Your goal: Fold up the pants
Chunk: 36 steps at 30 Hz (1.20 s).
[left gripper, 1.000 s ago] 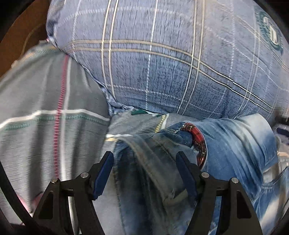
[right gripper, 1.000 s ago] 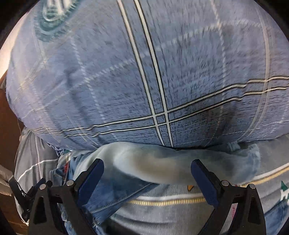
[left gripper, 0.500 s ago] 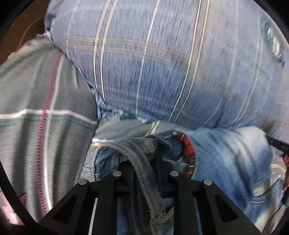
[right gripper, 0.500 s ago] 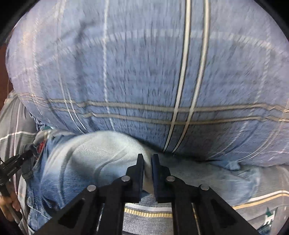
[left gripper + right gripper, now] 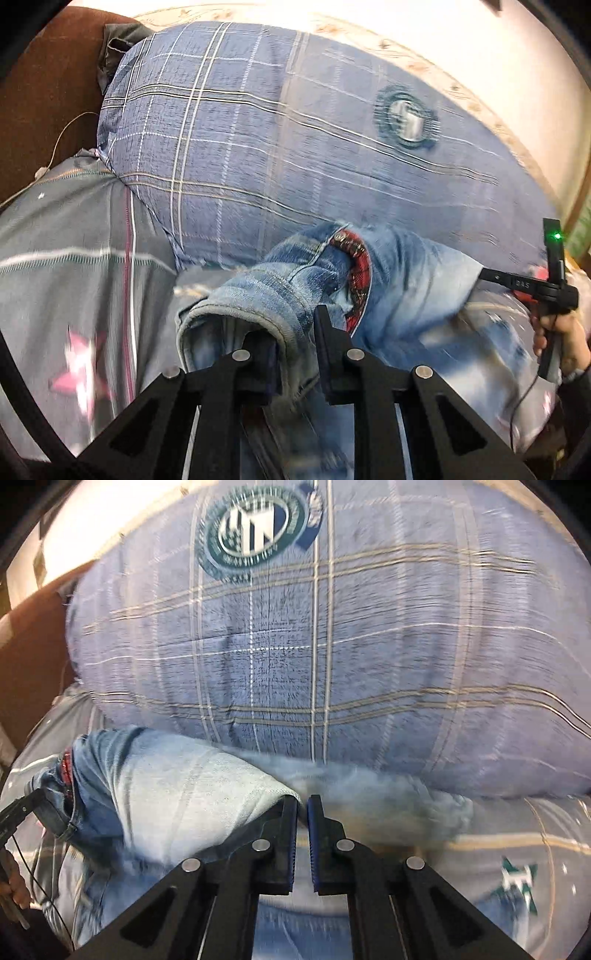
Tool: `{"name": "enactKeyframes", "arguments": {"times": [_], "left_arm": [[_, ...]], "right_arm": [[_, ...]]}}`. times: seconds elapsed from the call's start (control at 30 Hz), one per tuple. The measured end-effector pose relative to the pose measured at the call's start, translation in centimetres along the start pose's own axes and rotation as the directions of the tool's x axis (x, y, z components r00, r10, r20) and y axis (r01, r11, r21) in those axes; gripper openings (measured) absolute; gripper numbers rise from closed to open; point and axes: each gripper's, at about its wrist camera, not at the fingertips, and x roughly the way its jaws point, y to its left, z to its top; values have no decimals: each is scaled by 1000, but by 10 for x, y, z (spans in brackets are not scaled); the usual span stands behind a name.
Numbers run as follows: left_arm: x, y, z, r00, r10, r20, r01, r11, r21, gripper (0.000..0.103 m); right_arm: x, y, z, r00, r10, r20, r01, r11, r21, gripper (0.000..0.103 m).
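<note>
Your left gripper point(image 5: 293, 345) pinches the jeans point(image 5: 399, 280) at the waistband and your right gripper point(image 5: 301, 812) their pale leg, bunched against the pillow point(image 5: 332, 646) on the bed, folding barely begun

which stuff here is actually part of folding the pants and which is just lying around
Part of the job:
- jeans, lifted at one edge
- left gripper, shut on the denim hem
- right gripper, shut on the pale denim fold

Just lying about:
- blue plaid pillow behind the jeans
- grey striped bedsheet underneath
- brown headboard
</note>
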Motion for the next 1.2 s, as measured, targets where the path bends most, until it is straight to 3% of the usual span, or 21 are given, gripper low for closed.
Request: {"name": "enactKeyframes", "arguments": {"times": [0.1,0.2,0.3,0.4,0.47,0.53,0.6,0.63,0.67,0.7,0.77,0.83,0.9,1.03,1.1,1.17,1.2], "left_arm": [[-18,-13,-30,999,-15,-46,17,999,28,16],[-27,-28,-69,993,16,-121,-3,995,104,14],[-27,-33,-102,978,53,-199,-22,987,157,14],[-32,-42,-109,969,60,-241,-12,980,199,15],[-39,-52,-108,958,41,-283,28,971,236,25],[-51,-58,-110,958,32,-285,49,961,273,54],[-71,-63,-114,968,42,-249,39,949,312,64],[-78,-63,-114,971,48,-233,32,945,325,64],[-86,-64,-113,974,53,-220,25,942,335,64],[-92,-64,-112,977,56,-204,17,940,340,64],[-94,-63,-103,982,60,-177,7,935,355,64],[-92,-69,-92,988,55,-145,3,926,377,65],[-80,-75,-81,991,45,-126,10,915,404,70],[-28,-86,-67,984,56,-168,29,886,463,70],[-4,-87,-67,976,53,-210,52,884,464,70],[15,-85,-71,966,29,-257,91,891,444,57],[22,-83,-74,957,15,-288,114,898,425,28]], "right_arm": [[-38,-10,-38,1000,3,20,-3,1000,5,6],[-58,-17,-84,1000,-29,1,29,999,19,6],[-55,-30,-125,996,-32,-79,37,997,64,6],[-39,-38,-140,992,5,-130,16,988,154,6],[-37,-37,-134,991,22,-129,3,981,195,7],[-44,-29,-126,995,13,-102,7,982,191,7],[-51,-24,-111,997,16,-74,-1,980,199,10],[-50,-22,-106,997,18,-69,-3,978,211,13],[-50,-24,-98,998,20,-67,-3,972,234,25],[-47,-26,-96,998,18,-66,-1,967,253,55],[-44,-34,-93,998,7,-58,10,952,305,102],[-41,-46,-90,998,13,-64,11,933,359,103],[-31,-64,-83,994,67,-88,-18,883,469,102],[6,-113,-77,980,173,-94,-55,697,715,99],[20,-130,-75,978,170,-119,-20,649,761,86],[37,-148,-80,975,172,-142,13,591,806,74],[43,-152,-82,973,181,-142,12,575,818,69]]}}
